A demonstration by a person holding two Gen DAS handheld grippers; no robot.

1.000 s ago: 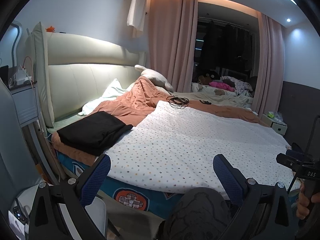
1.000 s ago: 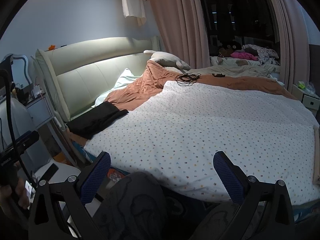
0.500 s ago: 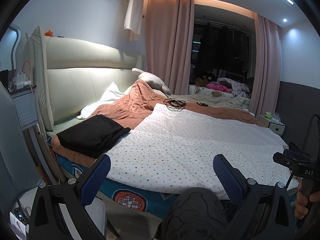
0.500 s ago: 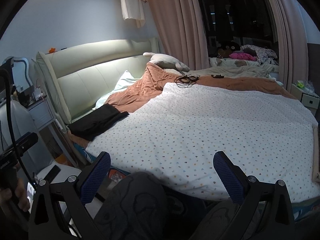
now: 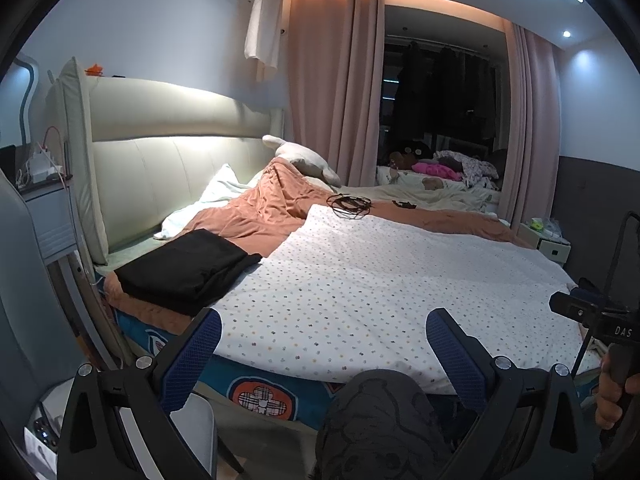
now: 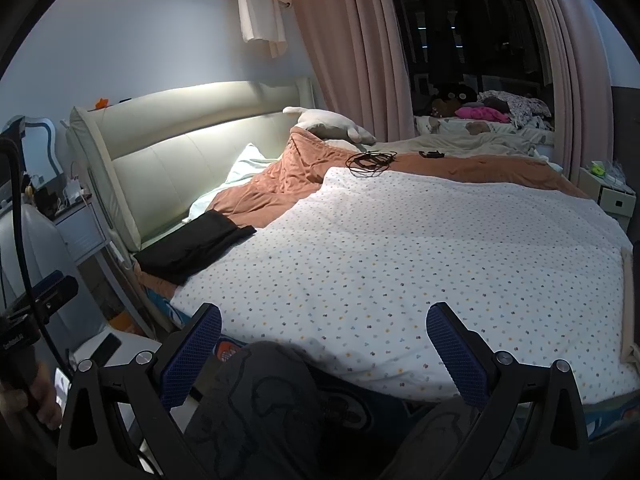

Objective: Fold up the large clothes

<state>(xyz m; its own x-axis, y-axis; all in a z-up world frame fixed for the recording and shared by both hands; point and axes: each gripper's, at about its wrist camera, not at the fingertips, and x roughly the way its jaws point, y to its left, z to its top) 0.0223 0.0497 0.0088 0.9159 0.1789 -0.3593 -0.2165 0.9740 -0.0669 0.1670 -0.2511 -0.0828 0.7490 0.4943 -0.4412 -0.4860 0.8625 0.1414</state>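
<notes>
Black garment (image 5: 186,270), the only folded clothing in view, lies at the left end of the bed (image 5: 264,392), on the orange blanket (image 5: 256,216) and just in front of the cream headboard (image 5: 176,160). It forms a flat, roughly rectangular stack with layered edges visible along its near side; its right corner touches the dotted white duvet (image 5: 380,280). Garment type cannot be determined: no sleeve, collar or leg is distinguishable in the dark fabric.

Left gripper (image 5: 322,354) is held off the near edge of the bed, jaws wide apart, nothing between the blue pads (image 5: 196,356). Right gripper (image 6: 322,354) is likewise spread wide and empty, held over the near edge of the duvet. Neither gripper touches the garment.

A tangle of dark cable (image 5: 349,204) rests at the far edge of the duvet, with a small dark object (image 5: 404,204) beside it that is too small to identify. A dark patterned knee (image 5: 380,420) fills the bottom centre and hides the bed edge behind it.

The left wrist view shows the patterned mattress side with a plaid emblem (image 5: 262,394) and, at far right, a hand (image 5: 614,394) gripping the other handle. The right wrist view shows the garment (image 6: 192,246) at a flatter angle, a bedside shelf (image 6: 78,224) with small clutter to its left, and the opposite hand (image 6: 28,398) at lower left, cut off by the frame. Window contents behind the pink curtains (image 6: 352,52) are dark and hard to make out.
</notes>
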